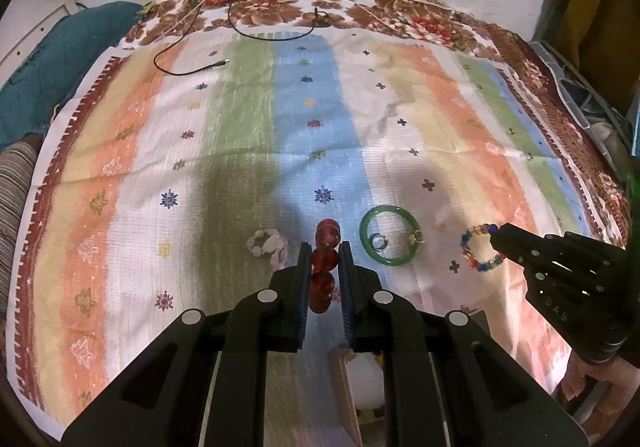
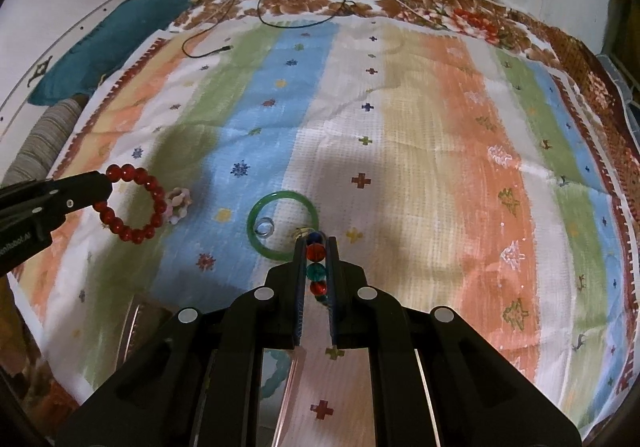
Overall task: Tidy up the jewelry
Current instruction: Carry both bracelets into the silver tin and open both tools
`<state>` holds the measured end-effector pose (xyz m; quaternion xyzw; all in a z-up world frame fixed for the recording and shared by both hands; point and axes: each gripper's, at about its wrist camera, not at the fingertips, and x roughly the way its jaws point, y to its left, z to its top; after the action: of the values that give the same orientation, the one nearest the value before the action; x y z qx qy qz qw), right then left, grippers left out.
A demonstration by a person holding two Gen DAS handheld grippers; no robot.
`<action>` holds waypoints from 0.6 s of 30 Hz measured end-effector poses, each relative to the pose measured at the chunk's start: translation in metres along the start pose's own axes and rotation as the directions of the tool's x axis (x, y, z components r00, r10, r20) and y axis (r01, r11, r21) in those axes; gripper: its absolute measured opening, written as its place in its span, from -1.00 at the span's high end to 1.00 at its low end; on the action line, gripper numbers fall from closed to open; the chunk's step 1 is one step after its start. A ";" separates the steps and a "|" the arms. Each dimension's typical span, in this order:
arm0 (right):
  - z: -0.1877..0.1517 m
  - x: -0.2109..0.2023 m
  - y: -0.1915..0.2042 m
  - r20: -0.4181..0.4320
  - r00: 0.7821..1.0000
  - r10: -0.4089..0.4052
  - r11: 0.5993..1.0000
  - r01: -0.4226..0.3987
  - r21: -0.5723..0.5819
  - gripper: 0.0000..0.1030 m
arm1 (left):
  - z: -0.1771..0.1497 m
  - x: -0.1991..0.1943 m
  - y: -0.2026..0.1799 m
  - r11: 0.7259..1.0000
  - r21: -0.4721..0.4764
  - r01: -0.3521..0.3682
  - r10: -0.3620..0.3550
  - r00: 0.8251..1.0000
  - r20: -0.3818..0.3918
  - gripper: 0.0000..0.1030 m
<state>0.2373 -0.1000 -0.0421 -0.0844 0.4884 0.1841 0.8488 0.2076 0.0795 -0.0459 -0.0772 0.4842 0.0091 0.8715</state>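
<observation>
My left gripper [image 1: 325, 247] is shut on a red bead bracelet [image 1: 325, 267], held edge-on between the pads; the right wrist view shows it [image 2: 134, 207] as a full ring hanging from that gripper [image 2: 105, 189]. My right gripper [image 2: 316, 243] is shut on a multicoloured bead bracelet [image 2: 316, 271], which the left wrist view shows [image 1: 480, 247] at that gripper's tip [image 1: 498, 237]. A green bangle [image 1: 390, 235] [image 2: 282, 225] lies on the cloth between them, with a small clear ring [image 1: 378, 242] [image 2: 265, 227] inside it. A pink bead bracelet [image 1: 269, 245] [image 2: 178, 205] lies left of the bangle.
A striped cloth [image 1: 248, 135] covers a floral bedspread [image 1: 400, 19]. A black cable [image 1: 192, 59] lies at the far left. A teal pillow [image 1: 60, 59] sits at the left edge. A wooden box [image 1: 348, 395] shows below my left gripper, and a box edge [image 2: 138, 327] with a pale turquoise bracelet [image 2: 276, 375] below my right.
</observation>
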 end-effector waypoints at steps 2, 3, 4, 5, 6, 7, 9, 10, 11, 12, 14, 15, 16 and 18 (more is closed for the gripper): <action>-0.002 -0.004 0.000 0.005 1.000 0.006 1.000 -0.006 0.003 0.80 | -0.002 -0.004 -0.003 1.000 0.006 0.001 -0.001 1.000 0.005 0.75; -0.003 -0.006 0.000 0.008 1.000 0.010 1.000 -0.010 0.004 0.80 | -0.003 -0.006 -0.004 1.000 0.009 0.001 -0.001 1.000 0.008 0.75; -0.003 -0.008 0.000 0.010 1.000 0.014 1.000 -0.014 0.004 0.80 | -0.003 -0.009 -0.006 1.000 0.012 0.002 -0.002 1.000 0.011 0.75; -0.004 -0.010 0.001 0.013 1.000 0.017 1.000 -0.017 0.005 0.80 | -0.004 -0.011 -0.007 1.000 0.014 0.003 -0.003 1.000 0.015 0.75; -0.005 -0.013 0.001 0.017 1.000 0.022 1.000 -0.022 0.005 0.80 | -0.005 -0.013 -0.008 1.000 0.016 0.003 -0.003 1.000 0.018 0.75; -0.006 -0.015 0.002 0.019 1.000 0.024 1.000 -0.024 0.004 0.80 | -0.006 -0.016 -0.009 1.000 0.018 0.004 -0.005 1.000 0.022 0.75; -0.008 -0.020 0.004 0.028 0.999 0.030 1.000 -0.030 0.001 0.80 | -0.009 -0.021 -0.012 1.000 0.022 0.008 -0.008 1.000 0.029 0.75; -0.009 -0.024 0.006 0.034 0.999 0.035 0.999 -0.035 -0.001 0.80 | -0.010 -0.024 -0.014 1.000 0.025 0.011 -0.012 0.999 0.032 0.75; -0.010 -0.028 0.007 0.040 0.998 0.040 0.999 -0.040 -0.004 0.80 | -0.011 -0.026 -0.016 1.000 0.026 0.013 -0.014 0.999 0.035 0.75; -0.010 -0.030 0.008 0.044 0.998 0.045 0.999 -0.045 -0.006 0.80 | -0.012 -0.030 -0.018 0.999 0.027 0.016 -0.017 0.999 0.040 0.75; -0.012 -0.037 0.010 0.057 0.997 0.056 0.998 -0.055 -0.009 0.80 | -0.015 -0.036 -0.021 0.999 0.030 0.025 -0.027 0.998 0.051 0.75; -0.013 -0.039 0.011 0.062 0.996 0.058 0.998 -0.058 -0.008 0.80 | -0.016 -0.039 -0.022 0.999 0.031 0.028 -0.030 0.998 0.055 0.75; -0.014 -0.043 0.012 0.069 0.996 0.062 0.998 -0.061 -0.009 0.80 | -0.017 -0.042 -0.023 0.999 0.034 0.031 -0.033 0.998 0.060 0.75; -0.017 -0.047 0.014 0.076 0.995 0.067 0.998 -0.066 -0.013 0.80 | -0.020 -0.046 -0.027 0.999 0.042 0.033 -0.036 0.997 0.066 0.75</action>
<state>0.1971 -0.1035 -0.0100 -0.0657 0.4573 0.2179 0.8597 0.1685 0.0525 -0.0137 -0.0676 0.4536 -0.0133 0.8886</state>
